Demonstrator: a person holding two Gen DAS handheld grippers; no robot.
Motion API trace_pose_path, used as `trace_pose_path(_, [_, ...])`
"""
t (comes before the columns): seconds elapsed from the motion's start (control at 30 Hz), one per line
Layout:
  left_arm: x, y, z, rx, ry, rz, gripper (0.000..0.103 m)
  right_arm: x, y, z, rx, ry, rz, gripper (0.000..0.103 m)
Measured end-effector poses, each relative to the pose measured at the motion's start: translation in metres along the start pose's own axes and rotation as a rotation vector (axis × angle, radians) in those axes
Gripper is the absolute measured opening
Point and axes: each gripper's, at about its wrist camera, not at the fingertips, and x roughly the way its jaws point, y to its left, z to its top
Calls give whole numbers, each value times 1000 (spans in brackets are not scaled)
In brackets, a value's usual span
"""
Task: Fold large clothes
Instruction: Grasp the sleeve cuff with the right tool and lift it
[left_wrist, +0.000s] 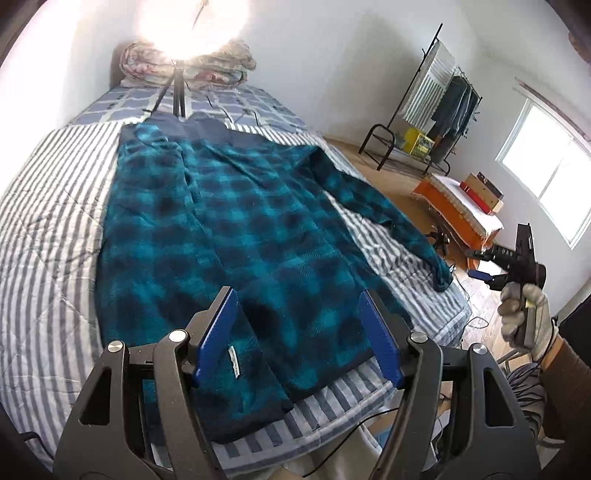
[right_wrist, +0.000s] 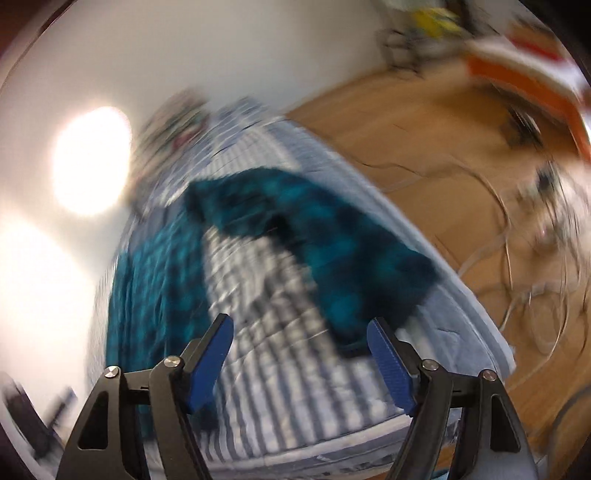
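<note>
Striped bedding (left_wrist: 48, 229) covers a bed in a white-walled room with a wood floor (right_wrist: 424, 147). On it lies a teal plaid garment (left_wrist: 236, 221), spread flat ahead of the left gripper (left_wrist: 299, 334), whose 2 blue fingers (left_wrist: 218, 332) stand apart with nothing pinched, the hem just below them. One sleeve (left_wrist: 384, 218) trails toward the bed's edge. Beyond that edge a gloved hand (left_wrist: 524, 314) holds the right gripper (right_wrist: 301, 363); its view is blurred, its fingers spread and empty, the sleeve end just past the right fingertip.
</note>
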Motion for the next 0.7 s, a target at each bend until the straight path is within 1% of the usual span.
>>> trace_pose_path(0.07, [10, 3, -5, -18, 24, -8, 70, 4, -20, 5, 91, -3, -4, 68])
trace_pose_path(0.1, [15, 5, -8, -34, 38, -13, 70, 8, -34, 8, 149, -4, -7, 67])
trace_pose_path(0.17, [20, 8, -11, -56, 53, -13, 70, 15, -51, 10, 218, -7, -4, 66])
trace_pose_path(0.27, [22, 8, -14, -52, 54, -4, 70, 28, -67, 14, 300, -4, 15, 65])
trace_pose_path(0.33, [20, 8, -15, -43, 52, -1, 70, 37, -72, 15, 325, 5, 9, 63])
trace_pose_path(0.43, [18, 6, -19, -25, 51, 10, 70, 49, -78, 17, 353, 14, -6, 62])
trace_pose_path(0.53, [17, 5, -20, -14, 55, 13, 70, 54, -82, 19, 375, -5, -6, 61])
trace_pose_path(0.63, [17, 5, -21, -6, 63, 12, 70, 58, -81, 23, 359, -18, -19, 61])
trace_pose_path(0.67, [17, 4, -22, -3, 65, 11, 70, 59, -79, 25, 341, -22, -34, 59])
trace_pose_path(0.7, [17, 4, -22, -1, 66, 8, 70, 61, -75, 27, 318, -20, -53, 54])
